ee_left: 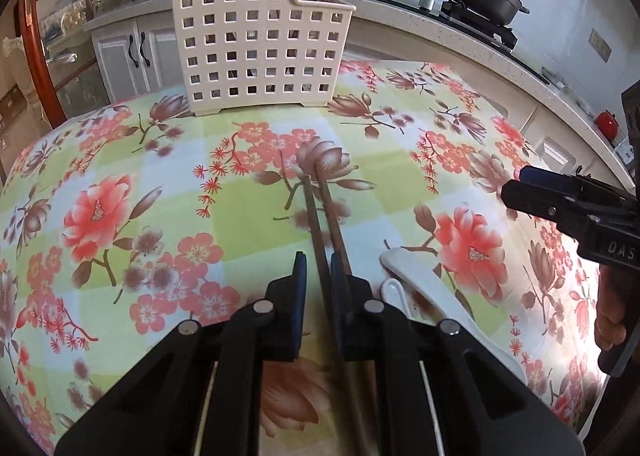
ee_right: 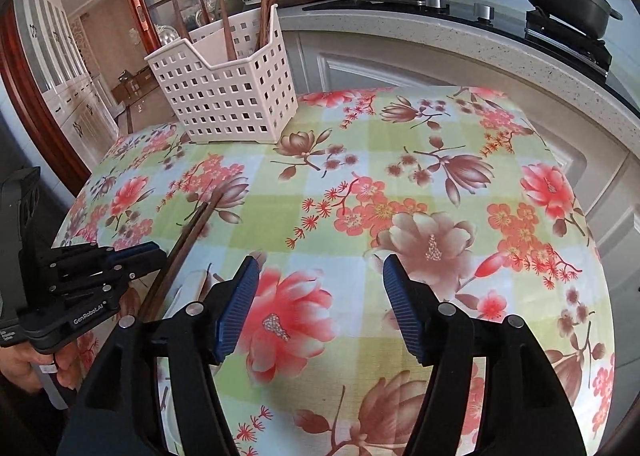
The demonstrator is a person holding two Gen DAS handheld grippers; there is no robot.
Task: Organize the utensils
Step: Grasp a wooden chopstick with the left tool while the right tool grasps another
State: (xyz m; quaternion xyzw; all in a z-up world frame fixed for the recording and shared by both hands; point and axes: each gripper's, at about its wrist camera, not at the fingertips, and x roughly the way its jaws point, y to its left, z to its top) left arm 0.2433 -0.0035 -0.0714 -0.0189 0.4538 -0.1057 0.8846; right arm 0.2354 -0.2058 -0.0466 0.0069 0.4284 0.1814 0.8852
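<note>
Left claw (ee_left: 319, 270) clamped on 2 chopsticks (ee_left: 320, 212) lying on tablecloth (ee_left: 180, 196); right claw (ee_right: 316, 280) wide, empty.

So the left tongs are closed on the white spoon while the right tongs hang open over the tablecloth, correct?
Not quite. The left tongs are closed on the pair of brown chopsticks, not the white spoon, which lies untouched beside them, as the left wrist view shows. The right tongs do hang open over the tablecloth.

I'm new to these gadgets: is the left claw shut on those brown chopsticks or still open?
Shut. The left gripper has both pads pressed against the pair of chopsticks, whose tips rest on the tablecloth.
</note>
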